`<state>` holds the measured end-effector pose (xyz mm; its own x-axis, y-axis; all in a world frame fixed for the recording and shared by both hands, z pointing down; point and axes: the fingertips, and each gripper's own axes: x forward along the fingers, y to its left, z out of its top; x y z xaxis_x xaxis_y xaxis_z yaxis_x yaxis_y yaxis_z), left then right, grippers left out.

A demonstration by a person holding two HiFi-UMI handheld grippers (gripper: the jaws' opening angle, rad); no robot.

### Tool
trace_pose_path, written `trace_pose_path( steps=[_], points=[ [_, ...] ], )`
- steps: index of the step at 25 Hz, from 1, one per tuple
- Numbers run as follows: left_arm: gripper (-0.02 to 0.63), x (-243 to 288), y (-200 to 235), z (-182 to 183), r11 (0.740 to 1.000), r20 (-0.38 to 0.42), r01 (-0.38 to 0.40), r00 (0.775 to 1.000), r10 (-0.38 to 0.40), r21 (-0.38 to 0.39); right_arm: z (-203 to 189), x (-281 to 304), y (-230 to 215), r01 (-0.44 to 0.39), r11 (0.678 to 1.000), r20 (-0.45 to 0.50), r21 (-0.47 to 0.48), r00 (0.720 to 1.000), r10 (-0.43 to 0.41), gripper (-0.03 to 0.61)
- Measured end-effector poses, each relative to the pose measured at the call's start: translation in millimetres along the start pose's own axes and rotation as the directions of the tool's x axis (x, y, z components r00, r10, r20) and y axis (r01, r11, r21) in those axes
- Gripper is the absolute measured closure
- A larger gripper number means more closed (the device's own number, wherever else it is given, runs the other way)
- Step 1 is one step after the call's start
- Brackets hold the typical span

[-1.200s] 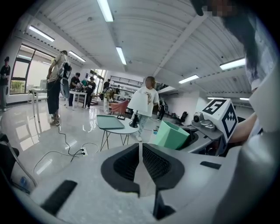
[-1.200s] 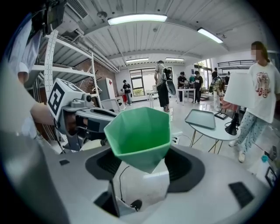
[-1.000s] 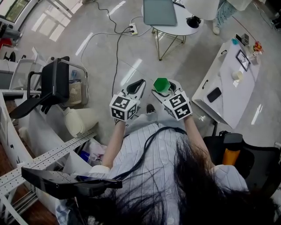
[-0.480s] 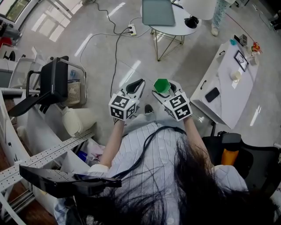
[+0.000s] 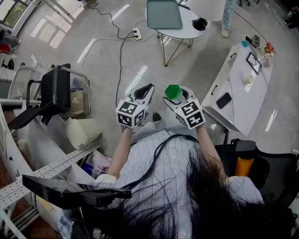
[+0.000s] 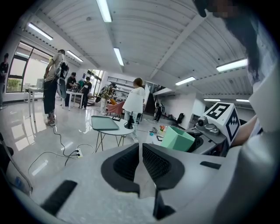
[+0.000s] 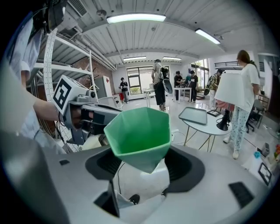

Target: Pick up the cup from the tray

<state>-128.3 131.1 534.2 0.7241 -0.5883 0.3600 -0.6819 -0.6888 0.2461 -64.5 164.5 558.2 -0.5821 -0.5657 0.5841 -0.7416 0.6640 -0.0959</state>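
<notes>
- The right gripper (image 7: 144, 165) has its fingers (image 7: 186, 167) clamped on the lower part of the green cup (image 7: 139, 131) — the cup is up in the air in front of the person's chest.
- The left gripper (image 6: 141, 159) is just beside the right one, its fingers (image 6: 124, 164) pressed together with nothing between them.
- The grey tray (image 5: 164, 13) lies on a round white surface (image 5: 198, 29) — well apart from the cup, across the glossy floor (image 5: 107, 51).

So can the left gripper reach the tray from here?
Probably not: the left gripper is held close to the person, and the tray lies on a table across open floor. Nothing blocks it.
</notes>
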Motion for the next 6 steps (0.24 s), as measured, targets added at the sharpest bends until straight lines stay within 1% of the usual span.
trace_pose_path(
  steps=[6],
  points=[
    [0.578,8.1,7.1,-2.6,1.0,-0.015,0.007,1.0,-0.007,-0.003,4.9,4.9,-10.1,0.007,1.0,0.006,0.007,1.0,-0.007,0.275]
  ],
)
